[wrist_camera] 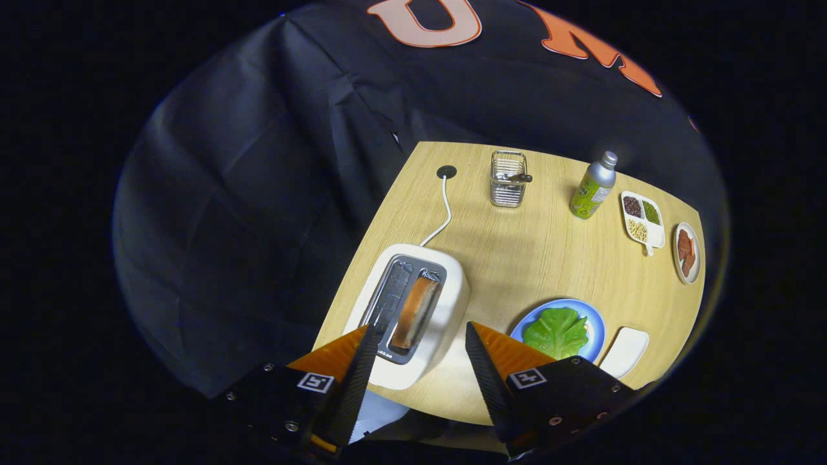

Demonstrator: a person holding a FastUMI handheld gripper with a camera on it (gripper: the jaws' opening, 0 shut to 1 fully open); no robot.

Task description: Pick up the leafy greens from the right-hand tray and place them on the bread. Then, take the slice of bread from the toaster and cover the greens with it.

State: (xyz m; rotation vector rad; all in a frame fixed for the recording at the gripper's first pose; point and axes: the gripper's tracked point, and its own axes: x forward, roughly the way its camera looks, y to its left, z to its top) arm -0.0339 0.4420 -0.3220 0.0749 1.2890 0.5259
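Gripper (418,336) fingers, spread wide and empty at lower centre, frame the white toaster (413,313), whose right slot holds the bread slice (415,311). Greens (557,332) already lie on the blue plate (597,329) at lower right (bread beneath is hidden). Best approach: descend straight, pinching the slice's flat faces.

Bright table, dark surround, strong fisheye bend.
Light from above falls evenly on the table (549,258); soft shadows lie beside the toaster (413,310) and bottle (593,187). Edges curve and dim, and the open hand-held gripper (420,339) looks slightly soft.
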